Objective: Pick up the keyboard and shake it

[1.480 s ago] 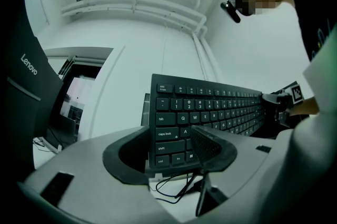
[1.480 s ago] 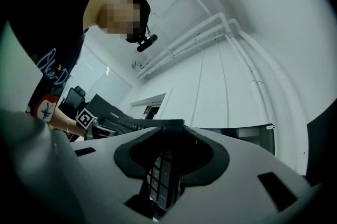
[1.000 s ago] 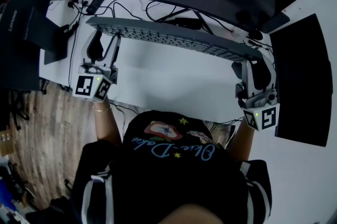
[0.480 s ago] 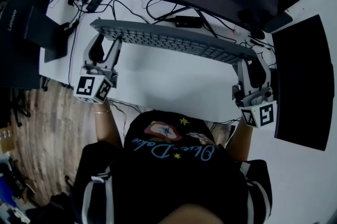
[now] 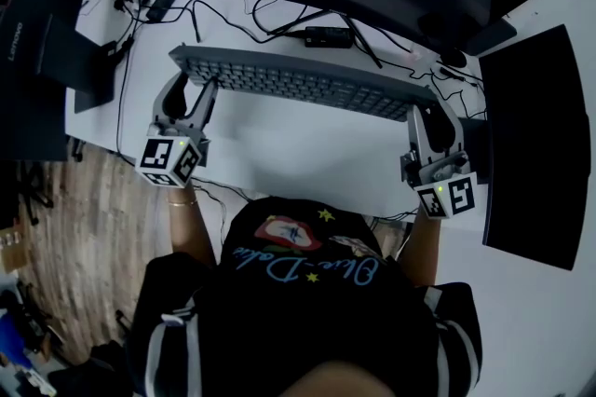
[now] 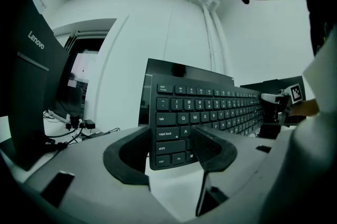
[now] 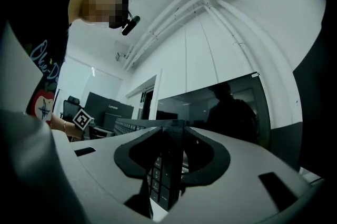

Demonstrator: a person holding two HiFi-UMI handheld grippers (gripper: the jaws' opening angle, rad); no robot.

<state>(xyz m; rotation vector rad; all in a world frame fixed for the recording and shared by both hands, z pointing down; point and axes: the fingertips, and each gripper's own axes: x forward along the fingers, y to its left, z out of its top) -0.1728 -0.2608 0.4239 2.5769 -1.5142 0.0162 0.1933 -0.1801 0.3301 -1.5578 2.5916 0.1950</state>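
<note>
Jaws clamped on either end of the keyboard (image 5: 307,80), left gripper (image 5: 189,89) wider than right gripper (image 5: 428,114), balancing it for shaking.

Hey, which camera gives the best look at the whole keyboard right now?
The head view: the keyboard shows end to end, with the left claw and right claw clamped on its ends. The left gripper view shows its left-end keys close up; the right gripper view only its right end edge-on.

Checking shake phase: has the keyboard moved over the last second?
Yes. In the head view the keyboard has dropped toward the person, opening a gap from the black adapter.
</note>
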